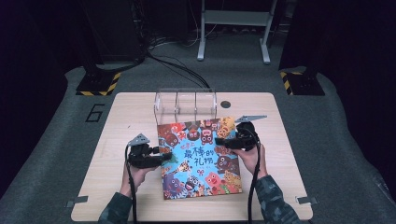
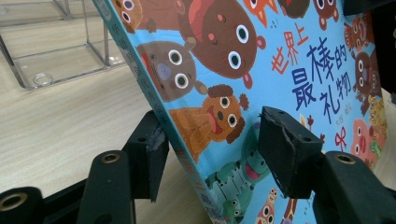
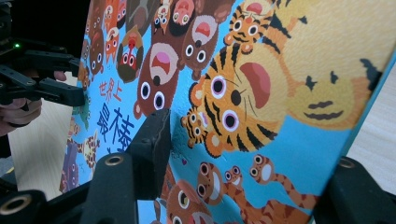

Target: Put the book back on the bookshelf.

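1. Two claws bracket my picture book (image 1: pixel 201 158), tilted above the bench (image 1: pixel 116 186) near its middle.
2. My left claw (image 2: pixel 212 149) straddles the book's spine edge, one pad touching, the other standing off the cover: not clamped.
3. My right claw (image 3: pixel 243 154) holds the opposite edge; whether it clamps, I cannot tell.
4. Best practice, I judge: grip both edges evenly, then lift level toward the clear rack (image 1: pixel 186 105) beyond.

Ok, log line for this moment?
colourful animal picture book: on wooden table | left gripper: straddles spine edge, gap visible | right gripper: straddles opposite edge
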Demonstrator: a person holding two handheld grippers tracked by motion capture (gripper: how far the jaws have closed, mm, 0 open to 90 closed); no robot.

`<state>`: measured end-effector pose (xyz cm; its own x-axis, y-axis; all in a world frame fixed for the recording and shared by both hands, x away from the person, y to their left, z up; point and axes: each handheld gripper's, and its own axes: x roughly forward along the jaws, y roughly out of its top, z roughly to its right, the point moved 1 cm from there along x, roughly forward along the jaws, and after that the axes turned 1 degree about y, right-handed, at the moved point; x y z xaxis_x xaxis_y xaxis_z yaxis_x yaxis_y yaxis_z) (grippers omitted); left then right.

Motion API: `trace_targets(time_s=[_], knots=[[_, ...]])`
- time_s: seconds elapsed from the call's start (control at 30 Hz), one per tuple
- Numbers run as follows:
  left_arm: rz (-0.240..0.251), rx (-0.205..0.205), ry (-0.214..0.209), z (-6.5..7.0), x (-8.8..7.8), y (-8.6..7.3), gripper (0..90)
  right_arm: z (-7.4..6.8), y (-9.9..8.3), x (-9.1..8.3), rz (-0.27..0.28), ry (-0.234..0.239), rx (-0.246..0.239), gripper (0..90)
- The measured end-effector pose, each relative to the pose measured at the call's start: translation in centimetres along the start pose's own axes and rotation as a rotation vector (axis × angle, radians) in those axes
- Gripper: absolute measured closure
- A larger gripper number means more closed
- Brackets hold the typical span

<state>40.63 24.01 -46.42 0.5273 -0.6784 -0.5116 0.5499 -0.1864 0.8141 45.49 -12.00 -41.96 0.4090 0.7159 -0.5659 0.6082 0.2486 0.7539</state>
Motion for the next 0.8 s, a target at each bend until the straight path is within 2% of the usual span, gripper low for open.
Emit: trace_targets(time_s=[0.17,0.23,0.3,0.4,0.47,0.67,0.8], knots=[[-0.007,0.008,-0.001,0.0,-0.2,0.2,45.1,-0.1,0.2,0.0,-0.004,-0.008,-0.028,43.4],[0.006,0.016,0.008,0.1,-0.2,0.4,45.4,-0.1,0.2,-0.1,0.000,-0.008,-0.034,43.4],[0.004,0.015,0.011,0.2,-0.4,0.5,46.3,-0.1,0.2,-0.1,0.004,-0.009,-0.026,43.4],[0.008,0.037,0.016,0.2,-0.6,0.6,47.6,-0.1,0.2,-0.1,0.006,-0.005,-0.024,43.4],[0.007,0.032,0.016,0.2,-0.7,0.7,47.7,-0.2,0.3,-0.2,0.002,-0.003,-0.019,43.4],[0.012,0.027,0.015,0.3,-0.9,0.9,49.0,-0.2,0.4,-0.2,0.003,-0.007,-0.036,43.5],[0.017,0.050,0.028,0.3,-1.1,1.3,50.5,-0.4,0.7,-0.4,-0.003,-0.017,-0.054,43.4]])
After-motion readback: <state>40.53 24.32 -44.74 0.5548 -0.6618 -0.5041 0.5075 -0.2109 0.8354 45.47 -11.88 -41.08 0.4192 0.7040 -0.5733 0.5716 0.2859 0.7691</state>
